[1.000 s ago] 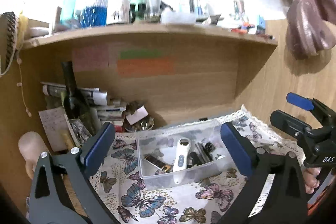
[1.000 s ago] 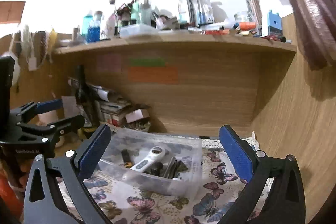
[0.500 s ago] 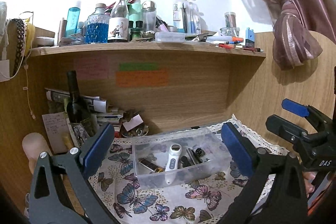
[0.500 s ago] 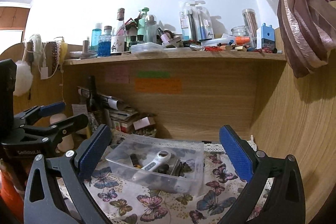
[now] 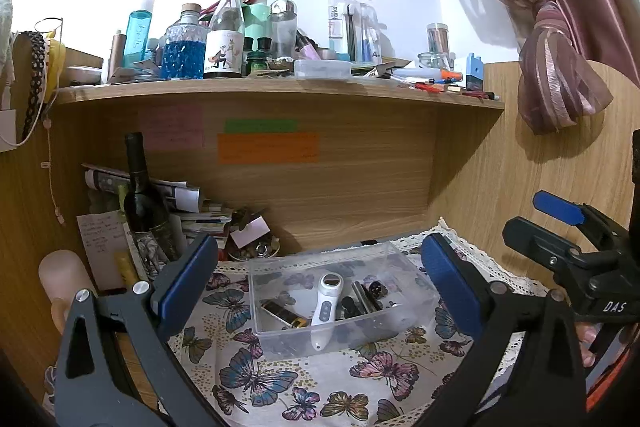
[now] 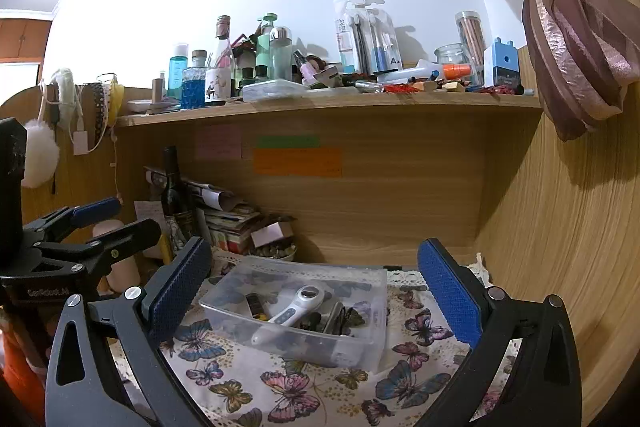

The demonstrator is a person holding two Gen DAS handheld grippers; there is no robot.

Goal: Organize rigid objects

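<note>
A clear plastic box (image 5: pixel 416 311) (image 6: pixel 372 343) stands on a butterfly-print cloth (image 5: pixel 288 387) in the desk nook. In it lie a white handheld device (image 5: pixel 326 307) (image 6: pixel 296 309), a dark tube with a gold end (image 5: pixel 282 313) and several dark small items (image 5: pixel 366 297). My left gripper (image 5: pixel 320 287) is open and empty, held back from the box. My right gripper (image 6: pixel 314 291) is open and empty too, to the right of the left one. Each gripper shows in the other's view: the right one (image 5: pixel 568 239), the left one (image 6: pixel 100 227).
A dark wine bottle (image 5: pixel 142 203), stacked papers (image 5: pixel 192 203) and a bowl of small things (image 5: pixel 256 249) stand at the back left. The upper shelf (image 5: pixel 280 87) is crowded with bottles and pens. A wooden wall (image 6: pixel 568 247) and a tied curtain (image 5: pixel 556 83) are at the right.
Both grippers have drawn back and tilted up from the box, so it looks smaller and lower and more of the upper shelf shows. Both stay open.
</note>
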